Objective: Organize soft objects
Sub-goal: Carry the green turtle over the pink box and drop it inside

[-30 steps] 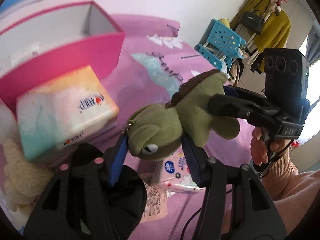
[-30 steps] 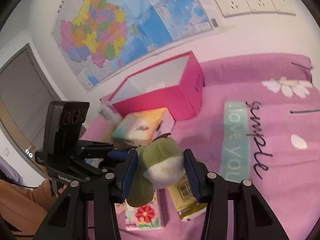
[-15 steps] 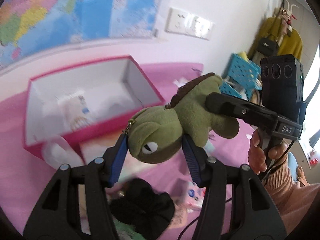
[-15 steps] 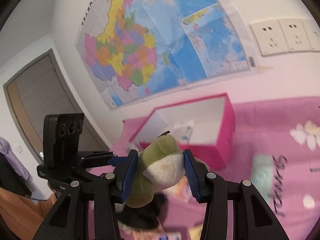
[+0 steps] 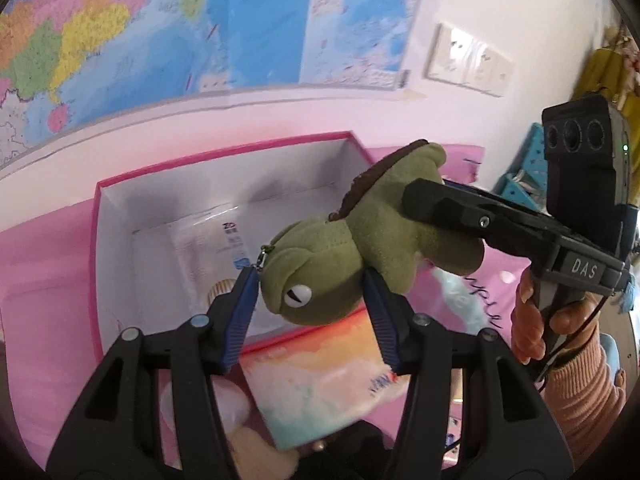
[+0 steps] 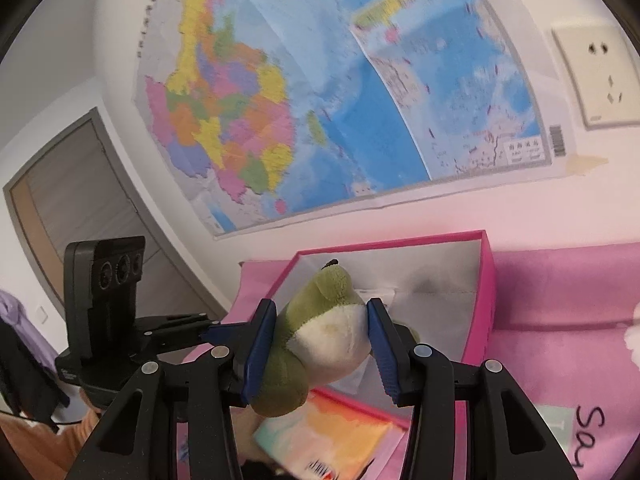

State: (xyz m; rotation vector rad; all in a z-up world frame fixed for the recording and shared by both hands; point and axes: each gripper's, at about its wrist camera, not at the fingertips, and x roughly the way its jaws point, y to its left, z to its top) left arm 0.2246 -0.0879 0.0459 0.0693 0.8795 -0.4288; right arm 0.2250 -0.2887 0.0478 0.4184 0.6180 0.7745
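Observation:
A green plush turtle (image 5: 320, 276) with a brown shell and white belly hangs in the air, held at both ends. My left gripper (image 5: 310, 300) is shut on its head. My right gripper (image 5: 424, 200) comes in from the right and is shut on its body. In the right wrist view, the right gripper (image 6: 320, 332) squeezes the turtle (image 6: 332, 312) at its pale belly, with the left gripper (image 6: 212, 330) reaching in from the left. Just beyond the turtle stands the open pink box (image 5: 96, 260), white inside (image 6: 486, 292).
A flat white packet (image 5: 208, 248) lies in the box. A pastel tissue pack (image 5: 320, 376) sits before the box on the pink bedspread, with a cream plush (image 5: 256, 452) and a black item (image 5: 360, 448) near it. A wall map hangs behind; blue crates (image 5: 524, 176) stand at right.
Both grippers have carried the turtle up and toward the pink box. The box's inside and the wall map now fill the views; the tissue pack has dropped to the bottom.

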